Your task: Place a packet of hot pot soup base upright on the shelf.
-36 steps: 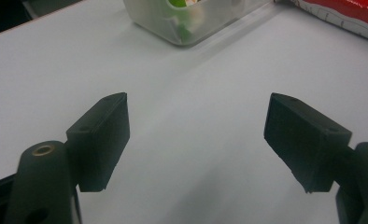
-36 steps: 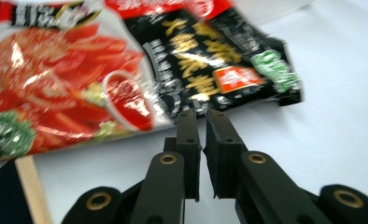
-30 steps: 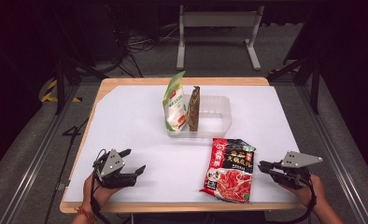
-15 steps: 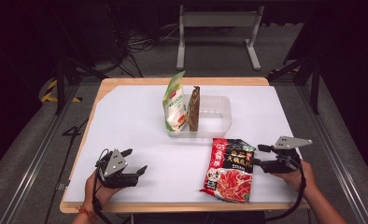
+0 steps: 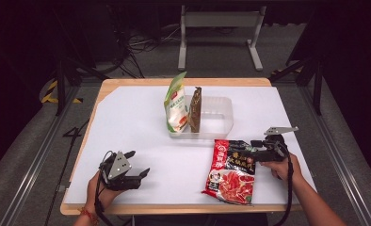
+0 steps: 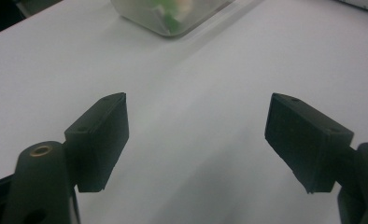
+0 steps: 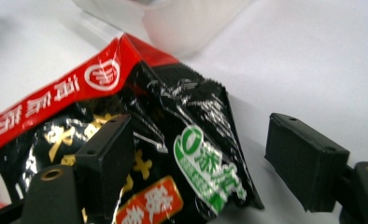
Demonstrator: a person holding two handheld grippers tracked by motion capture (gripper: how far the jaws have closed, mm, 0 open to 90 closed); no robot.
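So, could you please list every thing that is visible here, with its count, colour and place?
red packet: 1, red and black, flat on the sheet at front right, its upper right corner between the jaws of the right tool
clear tray: 1, translucent, middle of the table
green and white pouch: 1, upright at the tray's left end
dark brown packet: 1, upright in the tray beside the pouch
white sheet: 1, covers the wooden table
left tool: 1, black, front left, jaws open over bare sheet
right tool: 1, black, jaws have just been opening, astride the red packet's corner, not pressing
hands: 2, one on each tool
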